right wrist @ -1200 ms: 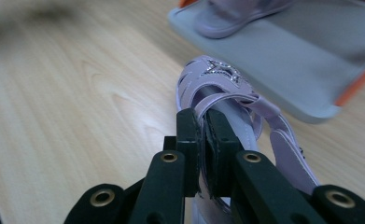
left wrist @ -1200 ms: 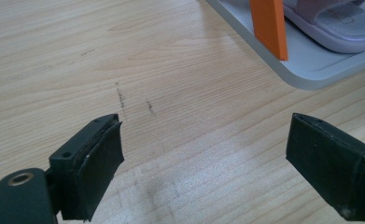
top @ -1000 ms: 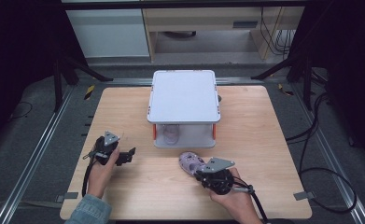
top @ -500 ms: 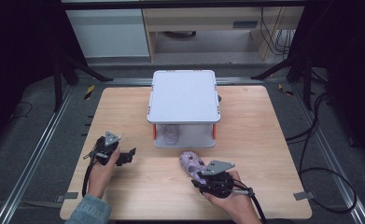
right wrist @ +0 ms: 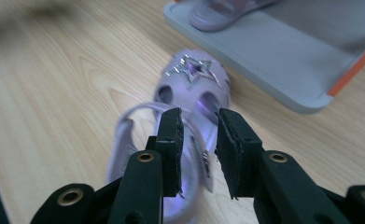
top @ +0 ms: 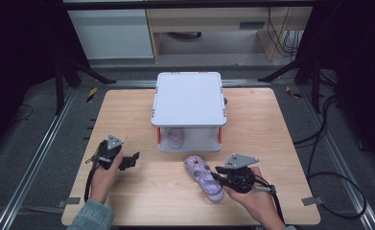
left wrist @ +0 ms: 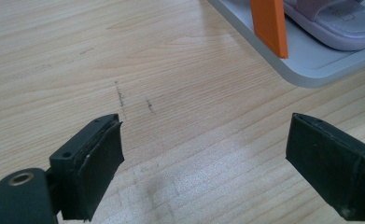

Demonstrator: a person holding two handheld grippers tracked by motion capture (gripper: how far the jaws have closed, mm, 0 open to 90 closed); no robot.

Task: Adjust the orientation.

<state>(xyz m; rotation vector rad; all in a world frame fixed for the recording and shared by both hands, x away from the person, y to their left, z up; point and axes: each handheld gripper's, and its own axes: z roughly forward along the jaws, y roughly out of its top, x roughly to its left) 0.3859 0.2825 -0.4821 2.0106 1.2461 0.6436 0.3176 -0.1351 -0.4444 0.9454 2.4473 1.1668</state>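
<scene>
Right gripper [top: 217,173] at the lilac sandal [top: 203,177]

The sandal lay flat on the wooden table [top: 127,110], at six o'clock from the two-tier grey rack [top: 189,98], whose lower shelf held its twin sandal [top: 175,137]. At the sandal's three o'clock side, the right gripper's jaws, narrowly parted and just closing, straddled the side strap [right wrist: 196,140]; whether the pads pressed it was unclear. At nine o'clock from the sandal, well apart, the left gripper [top: 133,159] stood wide open over bare wood, holding nothing.
</scene>
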